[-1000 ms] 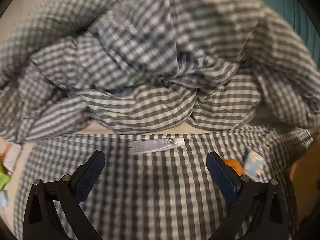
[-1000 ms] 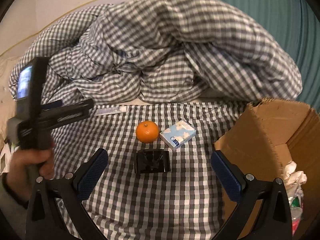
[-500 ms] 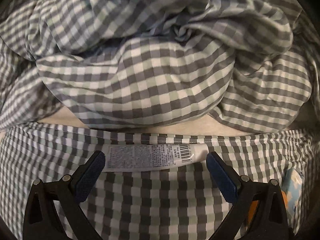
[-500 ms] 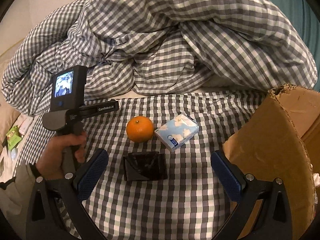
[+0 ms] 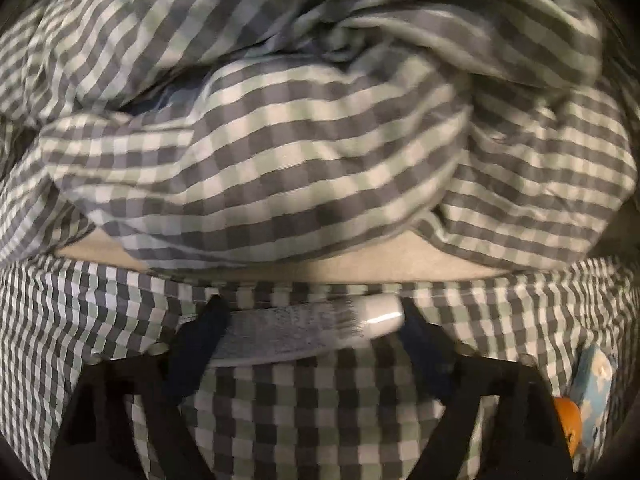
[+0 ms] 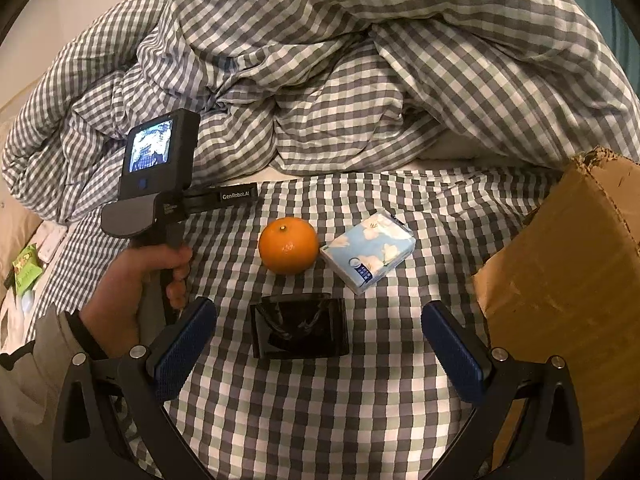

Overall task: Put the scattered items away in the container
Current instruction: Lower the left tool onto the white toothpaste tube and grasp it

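Note:
A white tube [image 5: 296, 328] lies crosswise on the checked sheet [image 5: 304, 420], right below the heaped duvet. My left gripper [image 5: 312, 340] straddles it end to end, its jaws closing, with one pad by the flat end and the other by the cap; blur hides whether they press. My right gripper [image 6: 320, 344] stands open just above a glossy black packet [image 6: 300, 330]. Beyond that packet sit an orange [image 6: 288, 246] and a blue-and-white tissue pack [image 6: 368, 254]. The cardboard box [image 6: 568, 280] stands at the right.
A crumpled checked duvet [image 6: 340, 80] fills the back of the bed. A hand [image 6: 132, 280] holds the left gripper's handle at the left of the right wrist view. Green packets [image 6: 24, 268] lie at the far left edge.
The left gripper came down and forward to the tube, and its fingers have drawn in to the tube's ends. The right gripper sank a little closer to the black packet.

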{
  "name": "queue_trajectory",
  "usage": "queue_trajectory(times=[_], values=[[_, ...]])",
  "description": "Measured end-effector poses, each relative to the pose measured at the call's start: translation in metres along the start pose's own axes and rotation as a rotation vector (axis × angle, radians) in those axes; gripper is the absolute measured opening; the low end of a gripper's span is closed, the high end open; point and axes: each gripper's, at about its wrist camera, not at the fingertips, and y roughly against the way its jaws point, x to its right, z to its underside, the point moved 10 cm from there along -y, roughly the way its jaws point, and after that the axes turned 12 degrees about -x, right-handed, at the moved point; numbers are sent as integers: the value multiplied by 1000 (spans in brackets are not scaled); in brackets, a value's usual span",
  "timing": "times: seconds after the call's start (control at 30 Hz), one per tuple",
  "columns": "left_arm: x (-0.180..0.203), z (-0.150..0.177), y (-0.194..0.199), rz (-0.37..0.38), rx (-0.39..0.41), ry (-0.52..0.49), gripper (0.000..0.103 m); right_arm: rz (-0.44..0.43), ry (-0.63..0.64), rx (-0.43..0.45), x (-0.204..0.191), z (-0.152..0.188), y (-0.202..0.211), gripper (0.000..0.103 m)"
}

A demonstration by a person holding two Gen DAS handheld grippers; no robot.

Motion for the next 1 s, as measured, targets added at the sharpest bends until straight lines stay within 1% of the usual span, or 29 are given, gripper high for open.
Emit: queue_trajectory(times=[0.03,0.07,0.1,0.17,0.27,0.33,0.4,0.43,0.53,0.57,0.6,0.67,0.7,0.77,0.8,0.83,0.87,0.93,1.0], values=[[4,1,2,-6,5,-17,70,-1,0,-1,0,0,-1,103],[8,3,4,-16,10,-35,64,-2,1,-2,-1,1,-2,103],[11,4,5,-17,12,-42,62,-2,5,-6,-2,2,-5,103],[16,6,7,-15,15,-51,58,0,10,-12,-3,3,-9,103],[17,10,13,15,20,-67,52,4,12,-24,-2,6,-16,103],[16,15,20,22,18,-104,51,2,8,-28,-1,6,-19,103],[15,21,19,59,-40,-156,51,-6,5,-35,-1,8,-20,103],[9,22,24,78,-50,-186,51,-10,3,-36,-1,8,-20,103],[7,41,38,160,-105,-248,50,-23,-8,-26,0,7,-18,103],[5,51,44,202,-130,-257,39,-28,-12,-26,-1,6,-18,103],[0,63,49,219,-155,-255,34,-33,-17,-26,-1,6,-17,103],[-16,77,57,180,-153,-208,34,-43,-26,-22,-2,6,-17,103],[-21,81,60,182,-149,-179,34,-50,-32,-22,-3,6,-17,103],[-34,85,65,182,-129,-78,36,-59,-36,-26,-6,7,-17,103],[-39,86,64,177,-129,-28,42,-60,-35,-27,-7,7,-17,103],[-43,87,61,180,-133,-1,46,-60,-33,-25,-8,8,-15,103],[-46,85,56,184,-138,26,49,-58,-30,-24,-9,8,-14,103],[-45,79,49,207,-165,64,51,-50,-17,-17,-9,8,-11,103],[-44,71,46,206,-167,113,57,-40,-15,-12,-8,8,-10,103]])
